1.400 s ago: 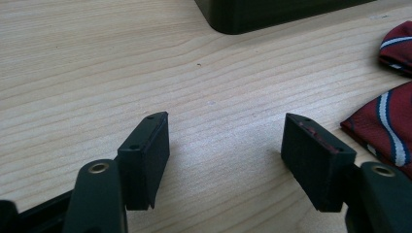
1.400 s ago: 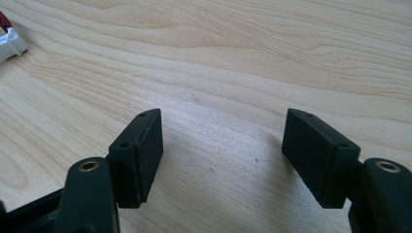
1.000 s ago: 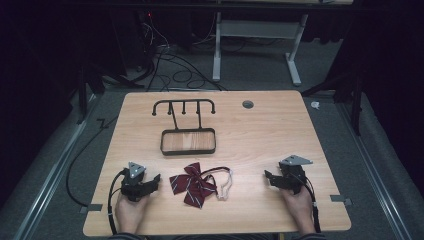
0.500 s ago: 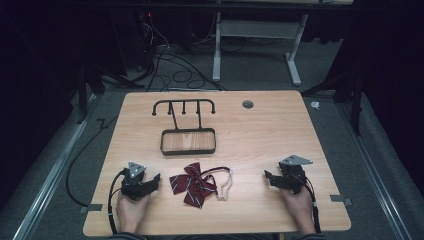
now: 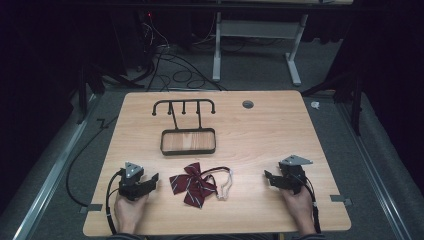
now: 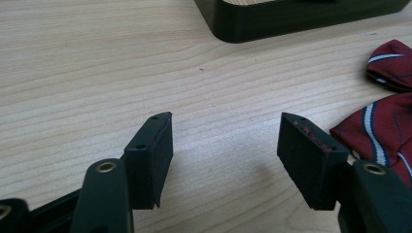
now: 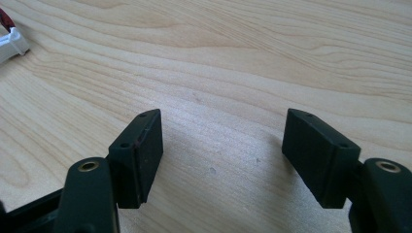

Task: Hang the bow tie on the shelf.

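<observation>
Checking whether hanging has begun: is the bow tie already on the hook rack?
No, the bow tie lies flat on the table, in front of the hook rack and apart from it.

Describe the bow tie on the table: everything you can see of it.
The bow tie is dark red fabric with thin pale stripes, tied in a bow with two tails hanging toward the near edge. A dark strap loops out to its right and ends in a white band with a small white clasp. It lies flat on the wooden table, between the two grippers and in front of the black rack. Neither gripper touches it; in the left gripper view it lies just beside one jaw.
</observation>
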